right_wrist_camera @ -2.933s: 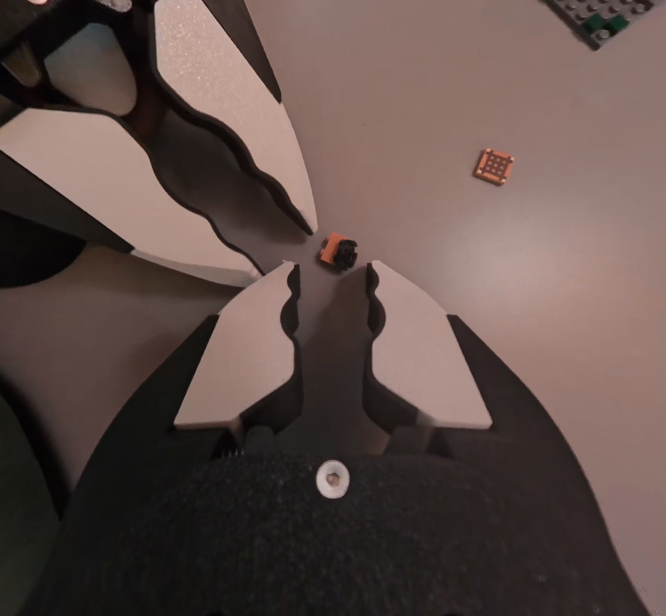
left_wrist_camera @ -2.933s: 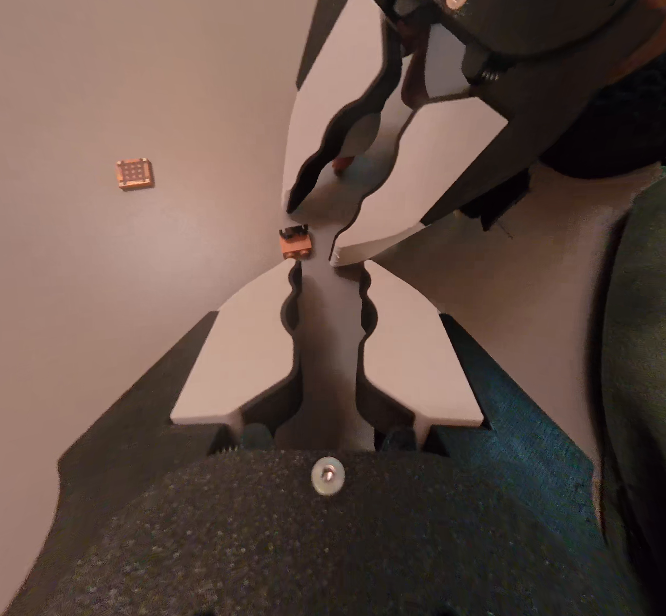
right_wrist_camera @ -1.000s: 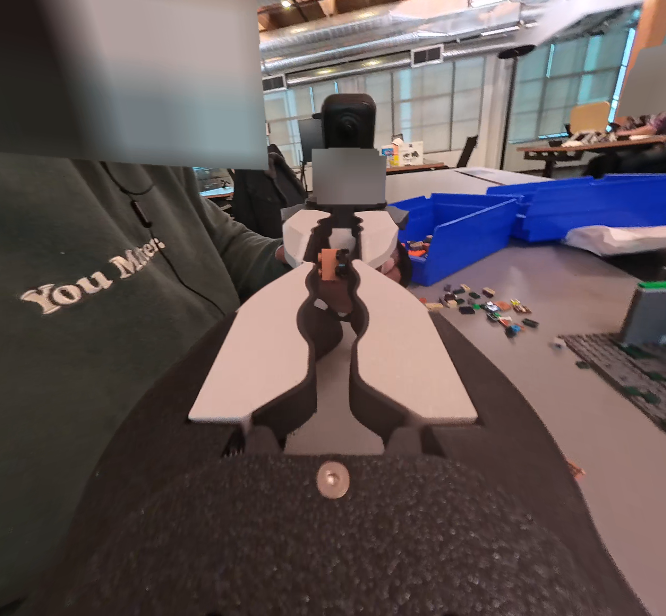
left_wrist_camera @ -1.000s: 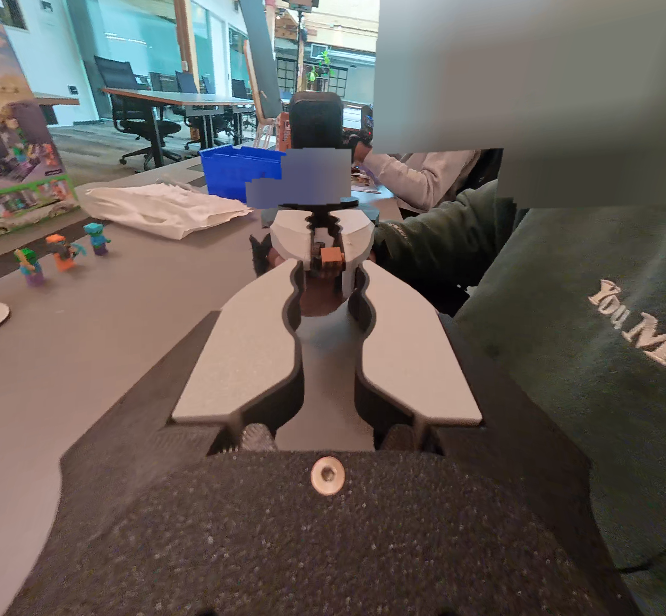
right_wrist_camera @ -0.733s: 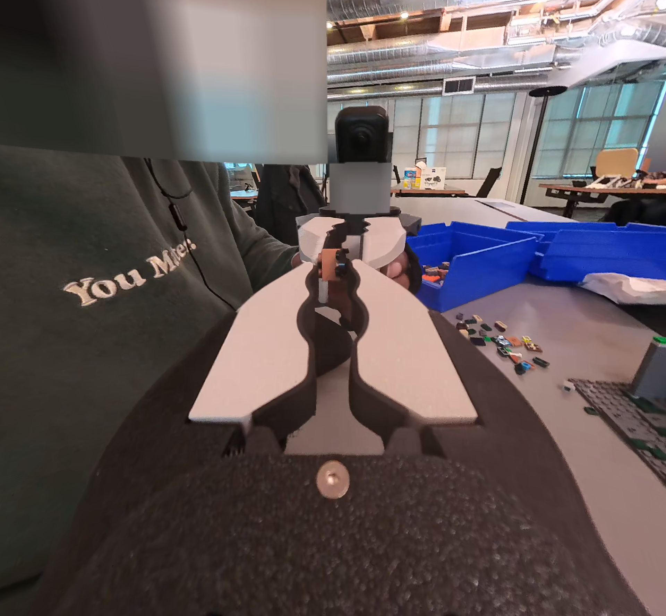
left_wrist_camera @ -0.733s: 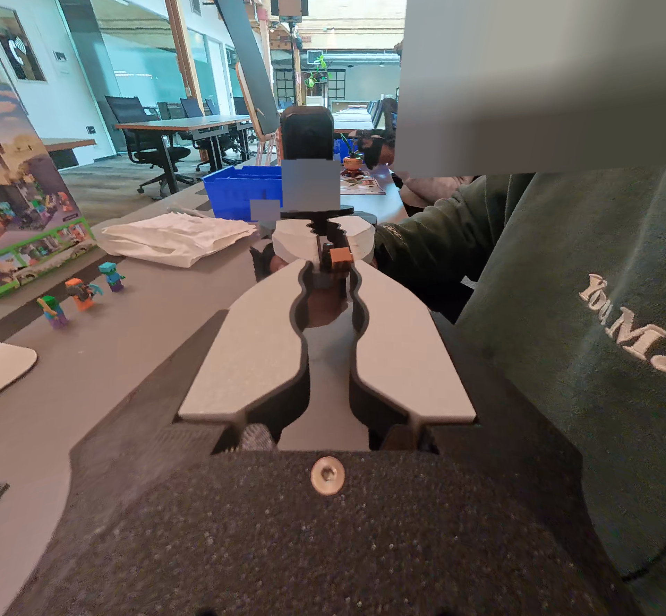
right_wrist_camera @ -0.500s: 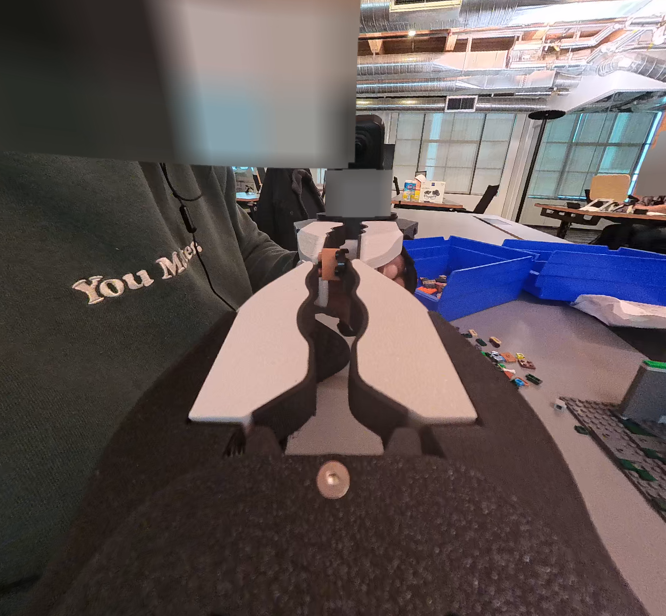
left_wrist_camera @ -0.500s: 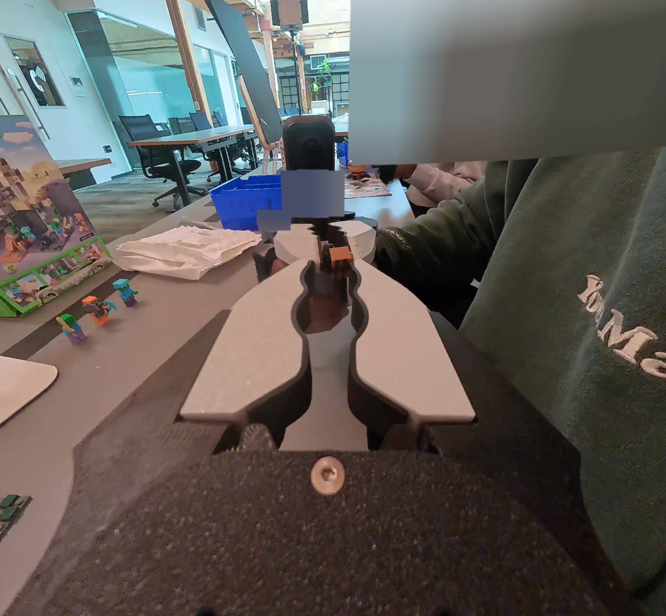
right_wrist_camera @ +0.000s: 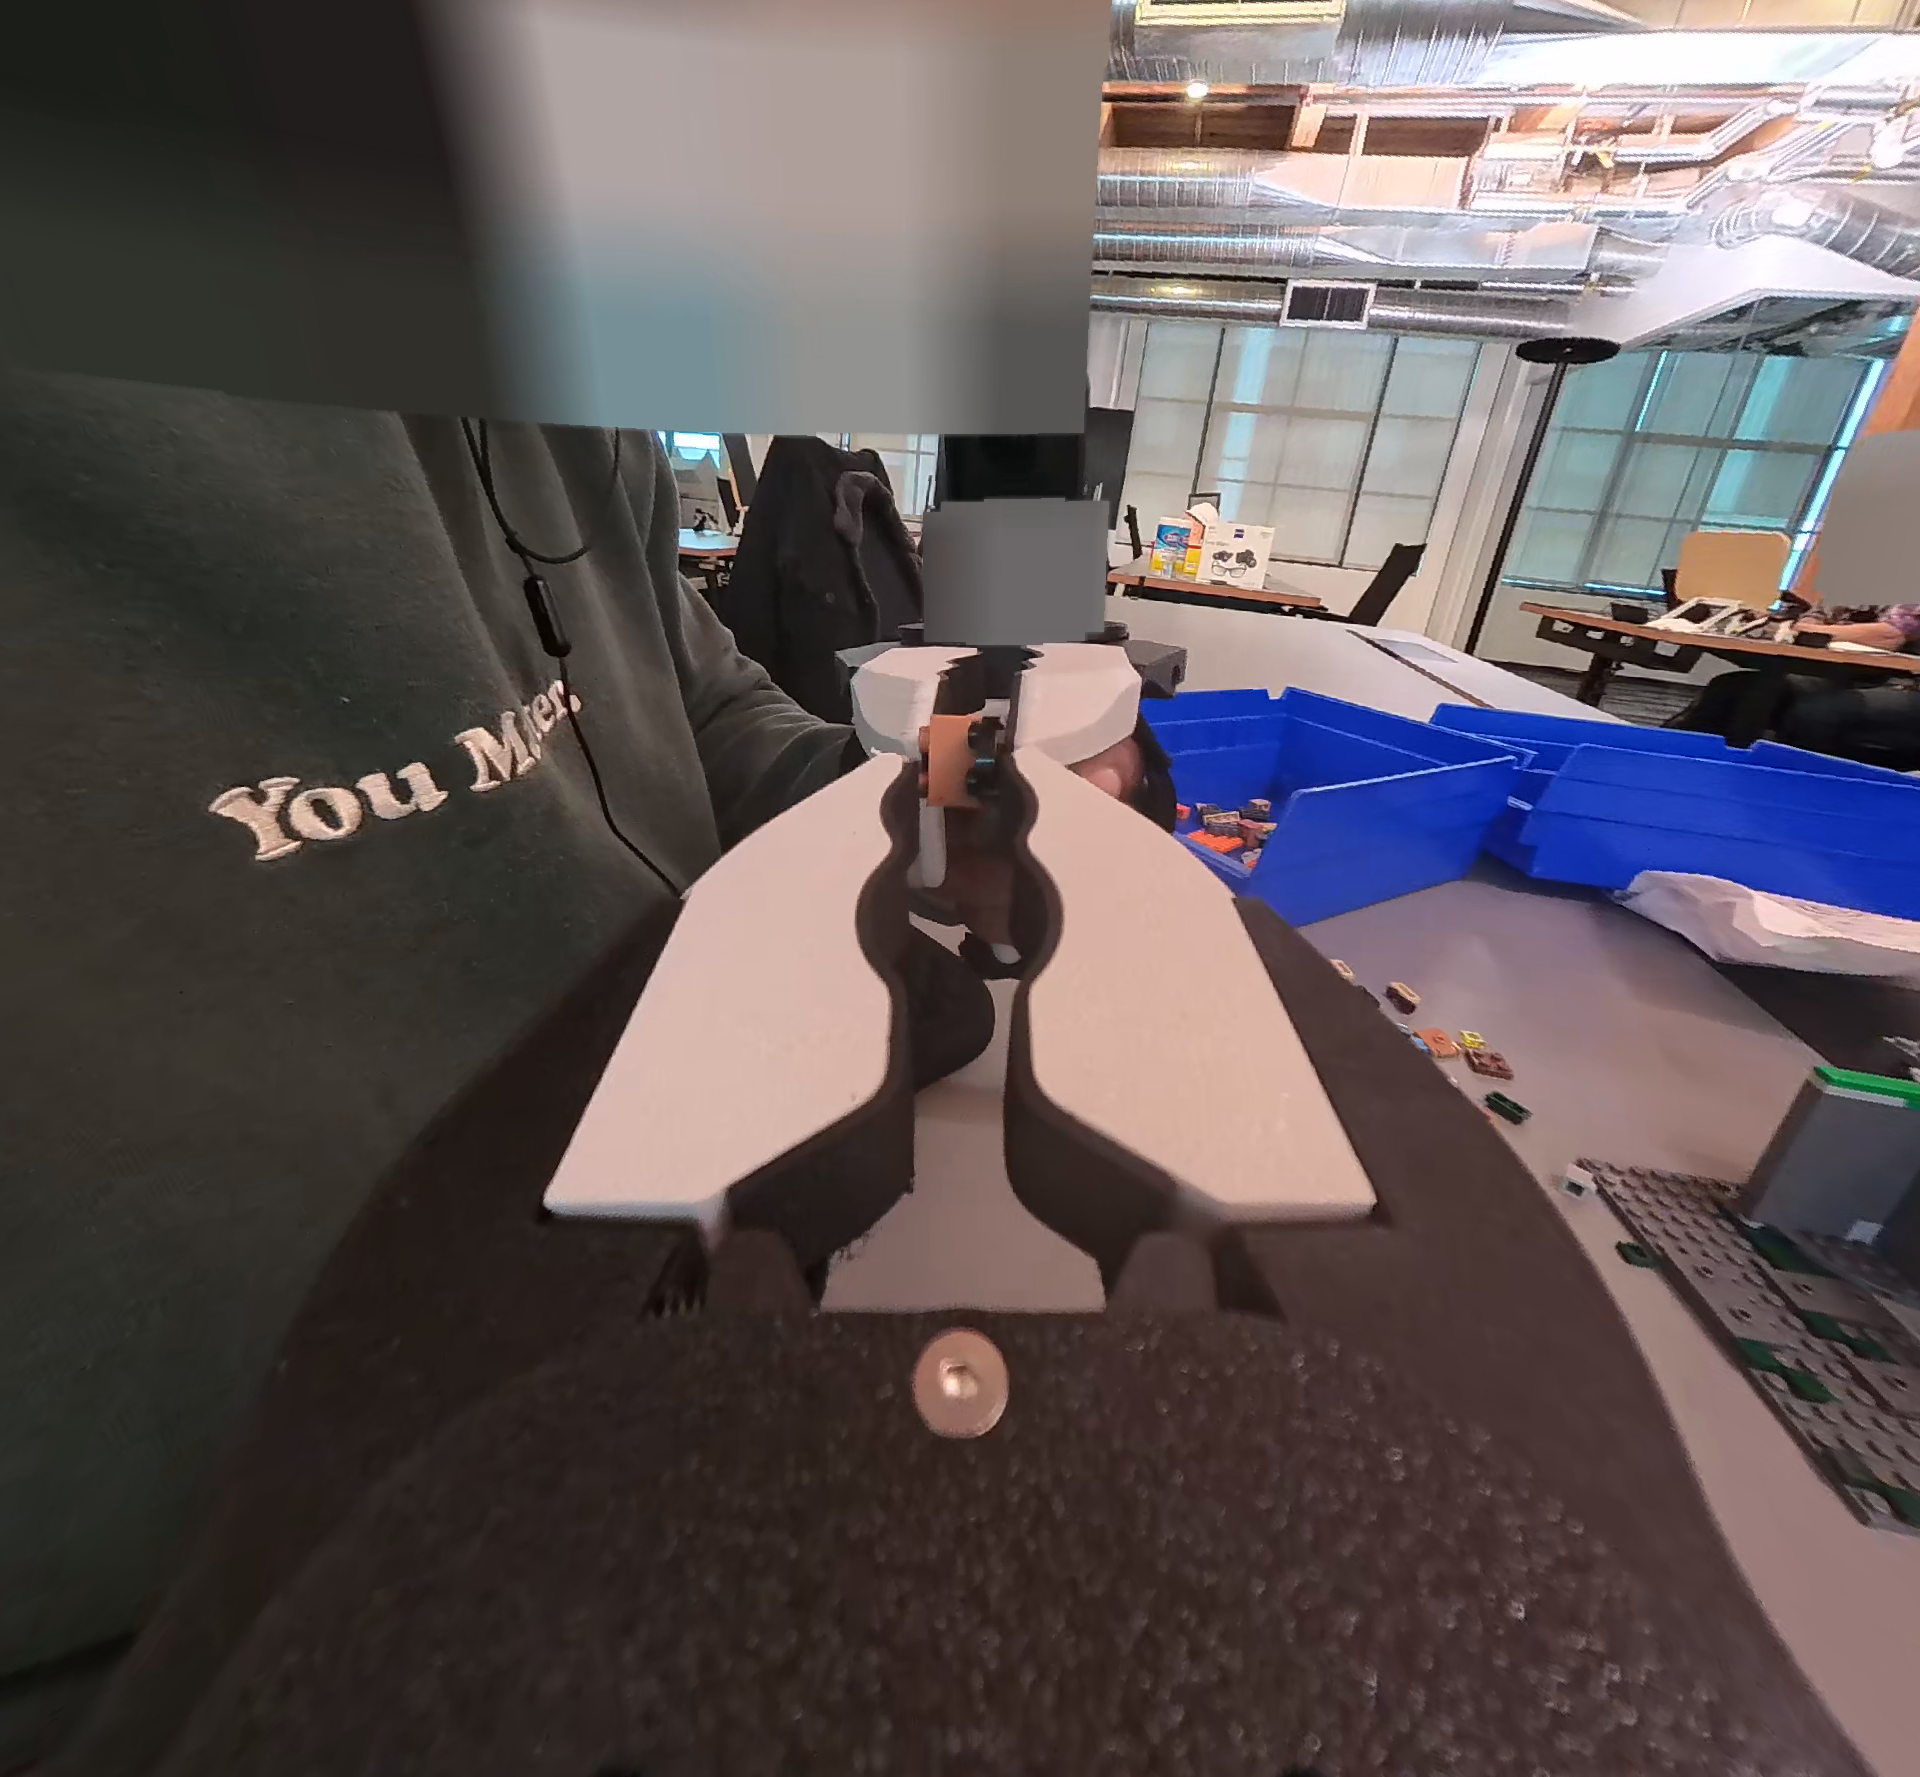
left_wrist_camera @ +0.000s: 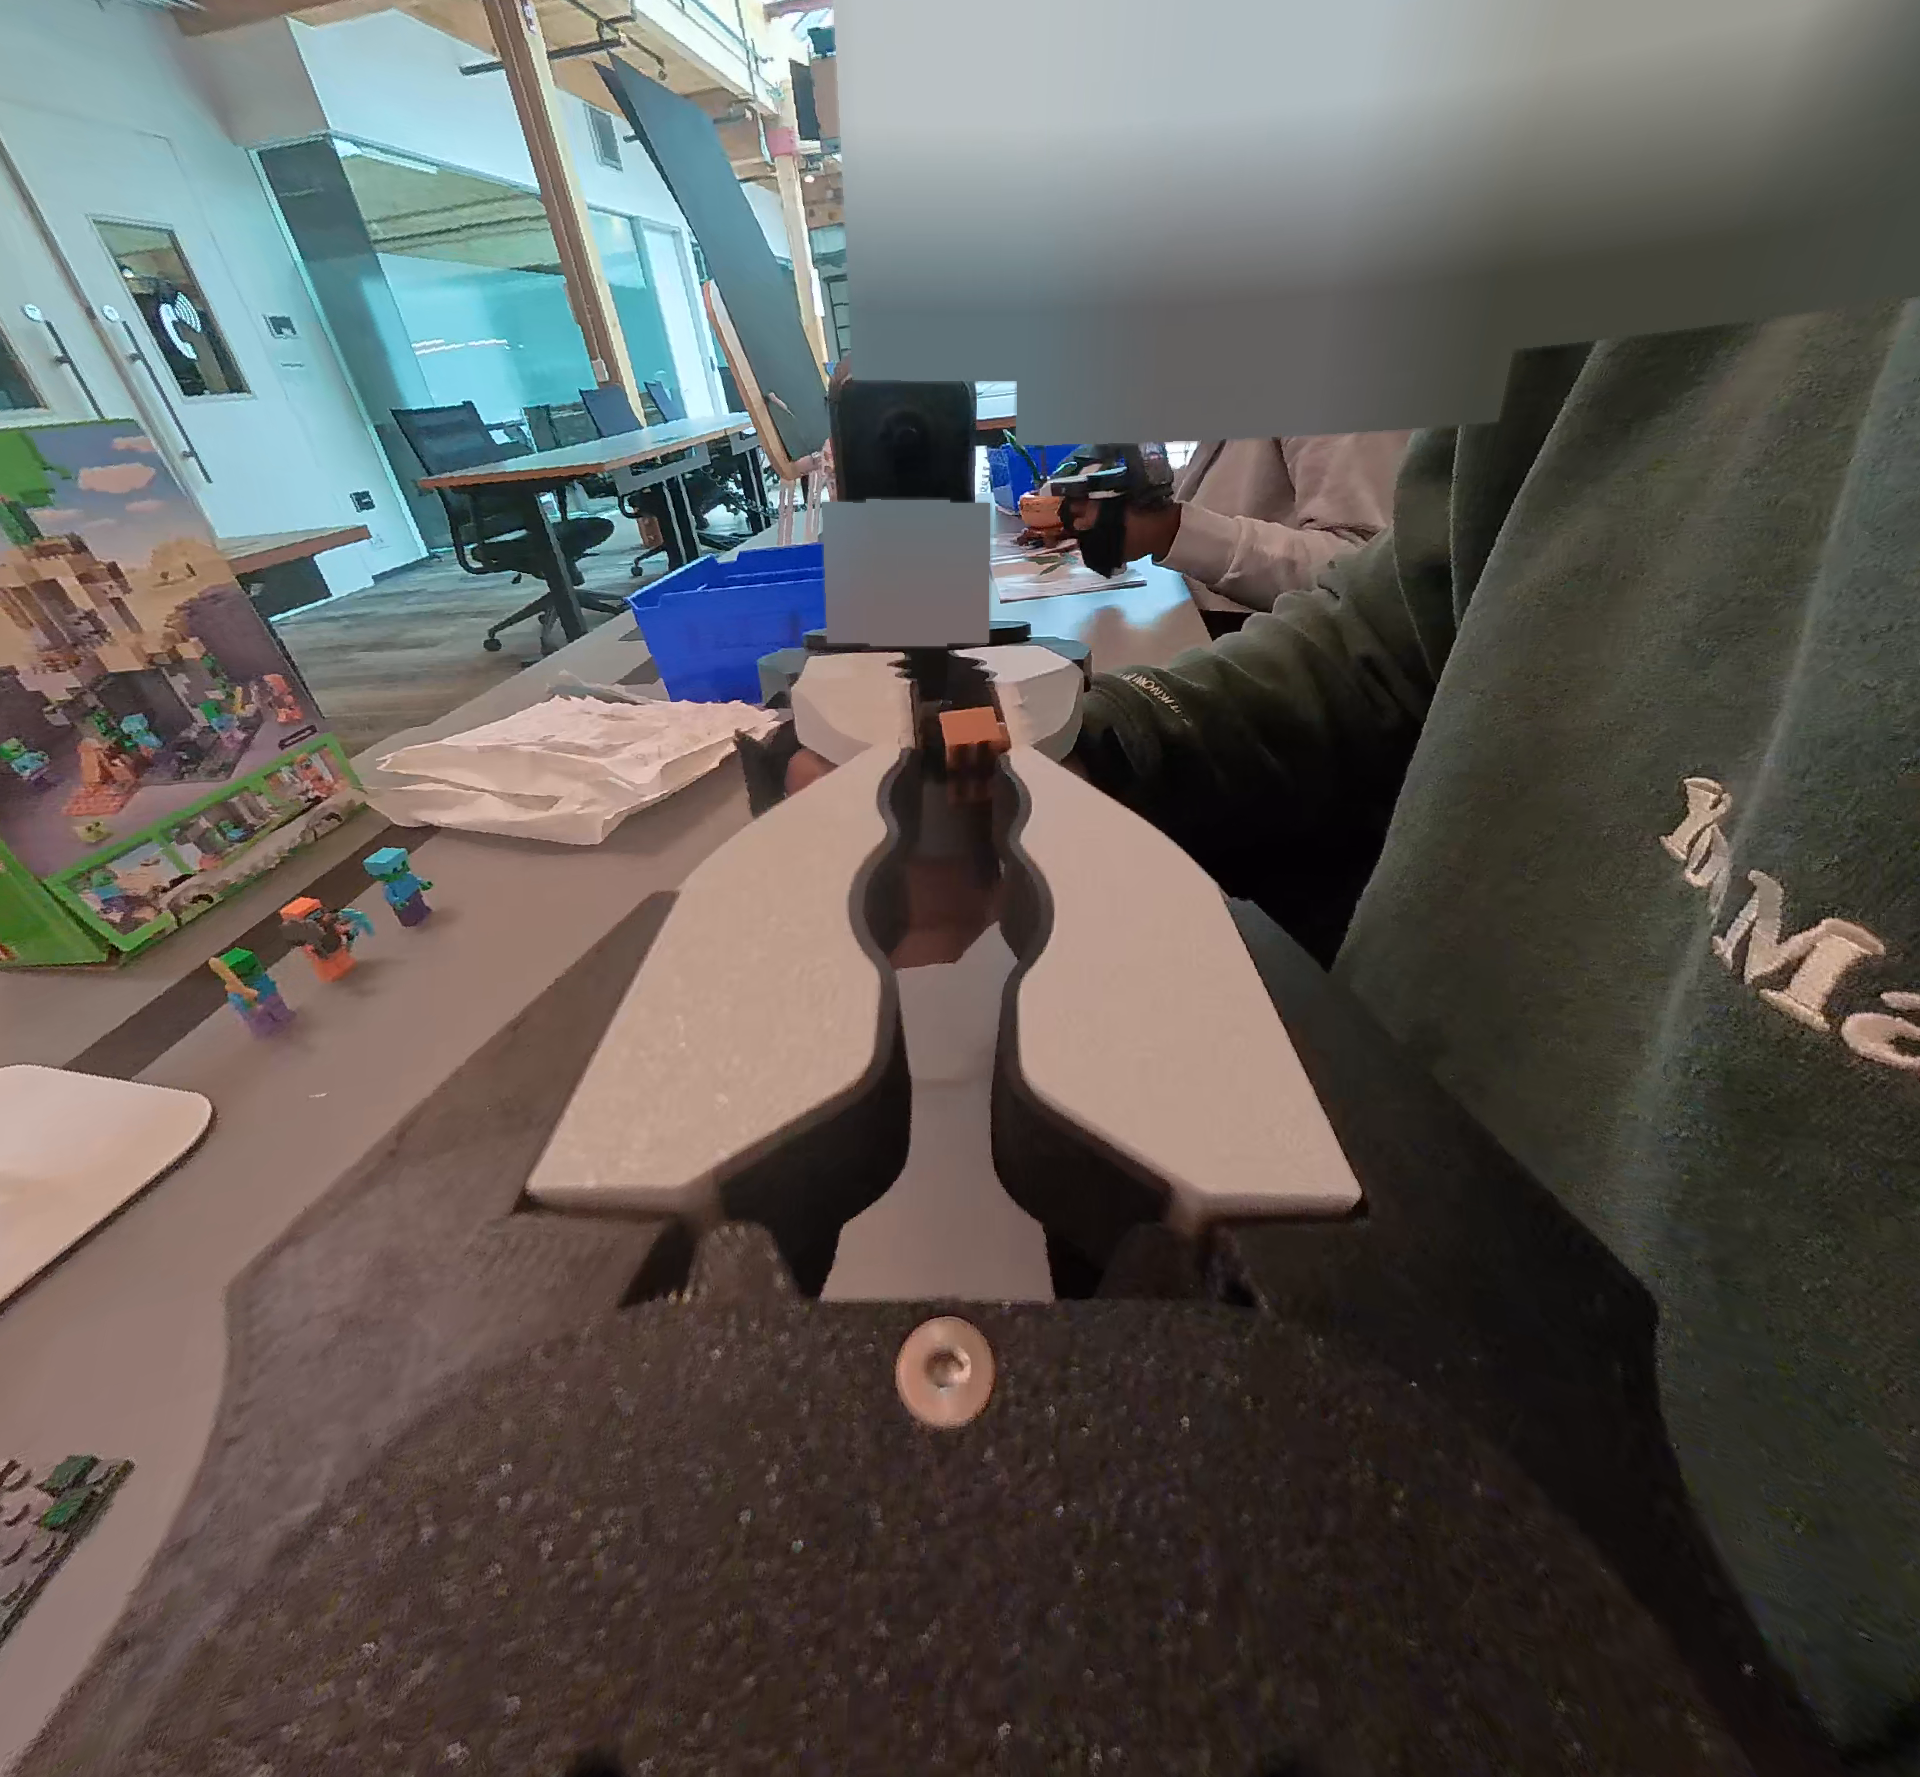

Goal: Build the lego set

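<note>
A small orange and black lego piece (left_wrist_camera: 971, 728) is held in the air in front of a person's green sweatshirt, between two grippers that face each other tip to tip. My left gripper (left_wrist_camera: 951, 766) has its jaws narrowed around the piece from its side. My right gripper (right_wrist_camera: 964, 763) is shut on the same piece (right_wrist_camera: 948, 759), orange part to the left, black part to the right. In each view the other gripper's pale fingers and camera sit just behind the piece. How each pad touches it is hidden.
Left wrist view: a lego box (left_wrist_camera: 135, 688), three minifigures (left_wrist_camera: 322, 938), a white bag (left_wrist_camera: 561, 761) and a blue bin (left_wrist_camera: 727, 615) on the grey table. Right wrist view: the grey baseplate (right_wrist_camera: 1766, 1312) with a grey block (right_wrist_camera: 1849, 1156), loose pieces (right_wrist_camera: 1444, 1041), blue bins (right_wrist_camera: 1351, 792). The tips of both grippers are at nearly the same place.
The piece lay on the table 2.9 s ago; now it is held up at chest height. Over the last second my left jaws closed in around it while the right kept hold.
</note>
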Demonstrator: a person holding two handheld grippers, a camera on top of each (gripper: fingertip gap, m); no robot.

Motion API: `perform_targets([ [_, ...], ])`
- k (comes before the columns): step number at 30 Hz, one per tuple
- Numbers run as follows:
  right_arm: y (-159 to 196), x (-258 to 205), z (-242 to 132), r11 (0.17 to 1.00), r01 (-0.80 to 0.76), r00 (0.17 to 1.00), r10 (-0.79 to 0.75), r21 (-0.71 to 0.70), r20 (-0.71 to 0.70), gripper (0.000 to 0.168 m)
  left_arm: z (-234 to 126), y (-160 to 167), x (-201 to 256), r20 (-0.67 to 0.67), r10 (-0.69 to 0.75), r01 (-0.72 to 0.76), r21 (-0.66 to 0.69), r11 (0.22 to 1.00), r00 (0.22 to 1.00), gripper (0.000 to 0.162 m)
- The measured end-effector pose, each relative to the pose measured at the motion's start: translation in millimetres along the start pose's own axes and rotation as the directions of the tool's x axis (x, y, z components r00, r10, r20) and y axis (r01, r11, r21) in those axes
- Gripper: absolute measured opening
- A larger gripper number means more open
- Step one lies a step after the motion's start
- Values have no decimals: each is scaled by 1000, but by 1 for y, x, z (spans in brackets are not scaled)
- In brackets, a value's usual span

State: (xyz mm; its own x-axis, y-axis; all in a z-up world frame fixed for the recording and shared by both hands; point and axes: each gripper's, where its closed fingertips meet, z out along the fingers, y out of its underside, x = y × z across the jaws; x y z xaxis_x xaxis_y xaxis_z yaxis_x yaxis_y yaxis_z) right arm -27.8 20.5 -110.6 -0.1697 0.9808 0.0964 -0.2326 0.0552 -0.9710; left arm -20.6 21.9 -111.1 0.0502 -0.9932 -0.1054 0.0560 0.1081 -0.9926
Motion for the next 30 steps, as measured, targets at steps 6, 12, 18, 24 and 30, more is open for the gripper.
perform_targets([
  [6, 1, 3, 0, 1000, -24, 1000, 24, -10, -14, 15, -1, 1, -3, 17, 5, -6, 4, 1000, 1000, 13],
  [12, 2, 6, 1, 999, -18, 999, 16, -41, -40, 16, -3, 3, -6, 40, 20, -20, -1, 1000, 999, 13],
  [18, 5, -3, 2, 997, 2, 1000, -3, -79, -2, 4, -3, 5, -8, 64, 60, -60, -15, 998, 996, 0],
  [24, 9, 6, -4, 996, -2, 998, -3, -87, -57, 4, -11, 6, -18, 106, 70, -67, -33, 997, 992, 0],
  [30, 10, 16, -14, 995, -8, 995, -1, -95, -102, 4, -15, 14, -28, 139, 53, -45, -62, 997, 989, 0],
])
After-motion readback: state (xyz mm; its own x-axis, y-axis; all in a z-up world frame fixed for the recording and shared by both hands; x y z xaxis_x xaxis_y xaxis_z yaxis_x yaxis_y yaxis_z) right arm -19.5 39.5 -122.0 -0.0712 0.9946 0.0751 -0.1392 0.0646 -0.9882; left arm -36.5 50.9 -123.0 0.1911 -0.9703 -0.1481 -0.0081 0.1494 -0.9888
